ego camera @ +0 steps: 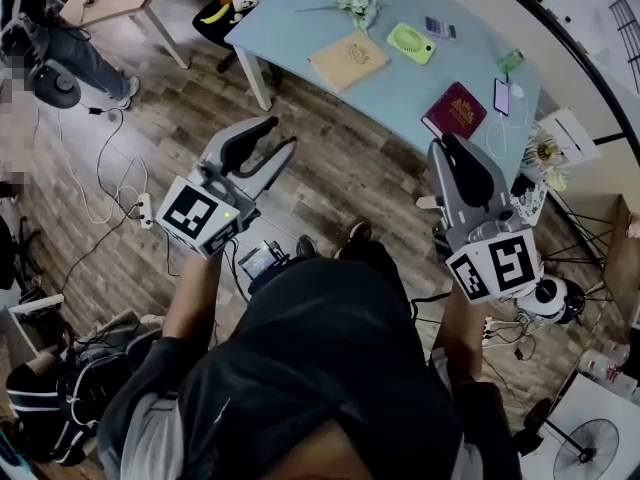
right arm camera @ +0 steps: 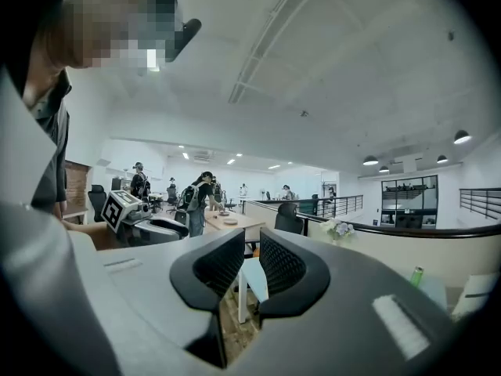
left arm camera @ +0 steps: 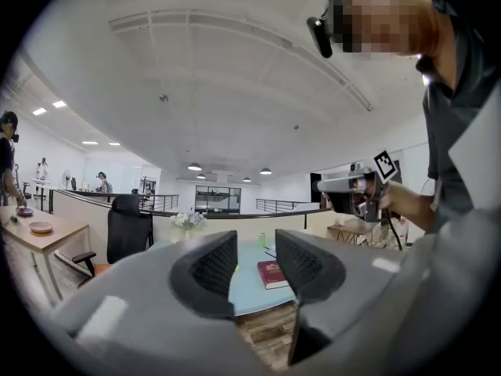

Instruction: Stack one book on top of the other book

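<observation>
Both books lie flat and apart on the pale blue table (ego camera: 395,90). The tan book (ego camera: 347,61) sits near 12 o'clock in the head view, and the dark red book (ego camera: 455,110) is at its 4 o'clock (close to the table's edge). The left gripper (ego camera: 265,140), over the wooden floor (ego camera: 330,183), has its jaws a little apart and empty. The right gripper (ego camera: 452,148), at its 3 o'clock, is closed on nothing.
</observation>
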A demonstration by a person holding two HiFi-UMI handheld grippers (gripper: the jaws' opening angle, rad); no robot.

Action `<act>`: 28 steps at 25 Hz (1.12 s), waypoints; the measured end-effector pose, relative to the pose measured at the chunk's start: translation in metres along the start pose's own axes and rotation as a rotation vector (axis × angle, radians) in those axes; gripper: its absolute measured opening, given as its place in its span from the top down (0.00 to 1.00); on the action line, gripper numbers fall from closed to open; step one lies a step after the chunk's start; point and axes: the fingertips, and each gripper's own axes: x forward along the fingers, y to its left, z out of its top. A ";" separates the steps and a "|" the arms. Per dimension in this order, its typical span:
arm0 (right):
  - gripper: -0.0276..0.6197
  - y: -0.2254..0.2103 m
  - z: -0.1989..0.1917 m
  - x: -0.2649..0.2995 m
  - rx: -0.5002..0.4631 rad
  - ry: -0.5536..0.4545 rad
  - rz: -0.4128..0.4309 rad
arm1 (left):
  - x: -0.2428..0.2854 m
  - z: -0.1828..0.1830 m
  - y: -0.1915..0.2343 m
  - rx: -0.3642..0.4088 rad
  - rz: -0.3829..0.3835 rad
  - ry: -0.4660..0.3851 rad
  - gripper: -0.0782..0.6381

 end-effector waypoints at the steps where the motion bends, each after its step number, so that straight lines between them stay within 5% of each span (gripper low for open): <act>1: 0.89 -0.002 -0.001 0.001 0.003 -0.001 0.000 | 0.002 0.000 0.000 -0.002 0.002 0.002 0.60; 28: 0.89 -0.135 -0.030 0.083 0.080 -0.009 0.201 | 0.118 0.006 0.030 0.017 0.184 0.081 0.60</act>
